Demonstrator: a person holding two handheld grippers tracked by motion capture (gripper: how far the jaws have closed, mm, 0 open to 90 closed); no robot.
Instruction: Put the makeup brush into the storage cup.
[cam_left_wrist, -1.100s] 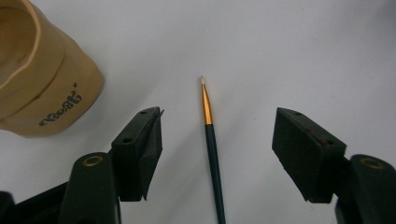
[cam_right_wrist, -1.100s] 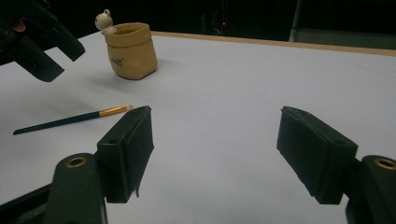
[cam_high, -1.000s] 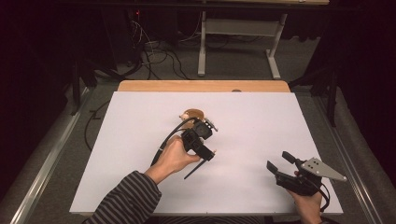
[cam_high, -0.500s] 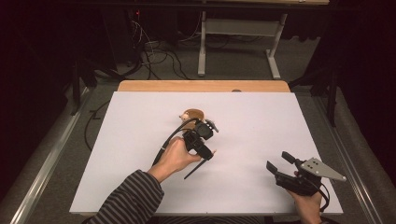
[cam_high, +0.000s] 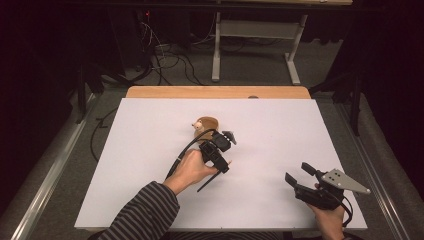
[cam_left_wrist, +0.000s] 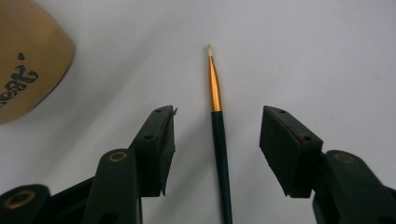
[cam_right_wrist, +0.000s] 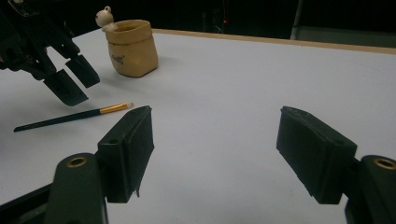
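Careful: your left gripper (cam_left_wrist: 215, 140) straddles the thin paintbrush (cam_left_wrist: 219, 140), jaws just narrowing yet apart, so it may roll aside; right gripper (cam_right_wrist: 215, 154) gapes empty.

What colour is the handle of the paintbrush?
Dark green handle, best seen in the left gripper view.
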